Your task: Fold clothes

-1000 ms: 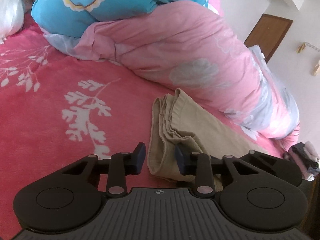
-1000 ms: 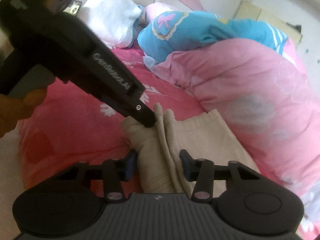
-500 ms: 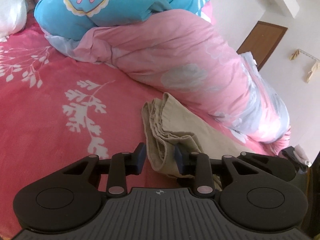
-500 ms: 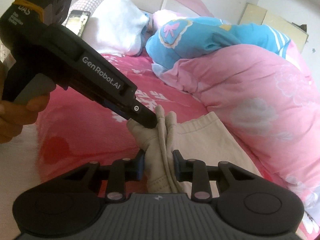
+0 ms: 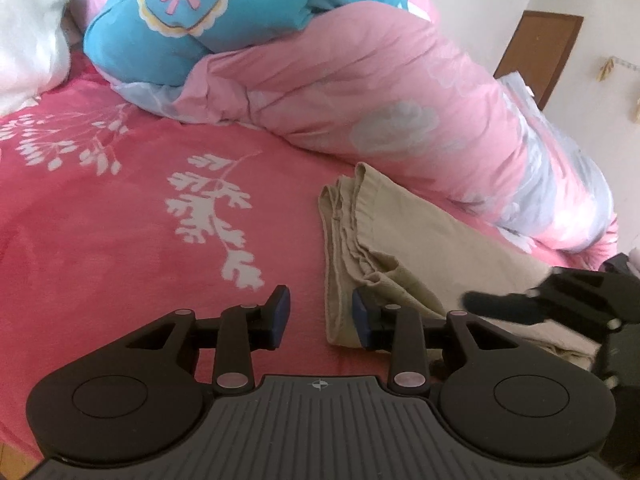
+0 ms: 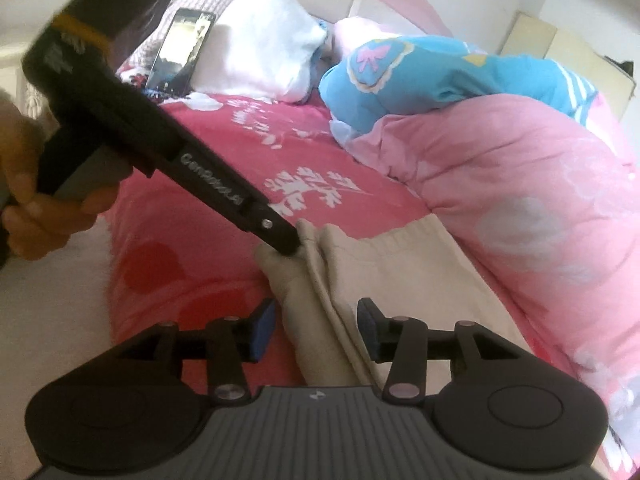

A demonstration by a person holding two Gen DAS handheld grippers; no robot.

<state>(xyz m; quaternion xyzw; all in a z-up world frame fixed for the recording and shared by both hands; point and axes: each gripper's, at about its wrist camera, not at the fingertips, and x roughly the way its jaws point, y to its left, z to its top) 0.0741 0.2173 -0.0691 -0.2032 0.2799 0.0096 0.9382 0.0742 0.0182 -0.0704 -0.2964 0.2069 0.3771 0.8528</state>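
Beige garment [image 5: 404, 240], already folded into a long band, lies on the red bed [image 5: 120, 220] against the foot of the pink duvet [image 5: 380, 92], centre to lower right of the left wrist frame. Long axis runs from the near edge of the bed away toward the duvet, roughly along both claws' pointing lines. Left claw [image 5: 320, 314] released, jaws apart; the garment's near folded edge sits between them, closer to the right pad. In the right wrist view the left claw's tip [image 6: 286, 242] touches the bunched hem corner at mid-frame. Right claw [image 6: 316, 330] also released, jaws spread to either side of the garment's ridge [image 6: 320, 300], not pinching it. Both claws at the same near end; the right straddles the cloth more squarely. Judgement: a cross-fold needs this near end carried along the long axis toward the far hem [image 5: 360, 172]. Phone [image 6: 180, 52] against the pillow [image 6: 264, 36], upper left, well apart.
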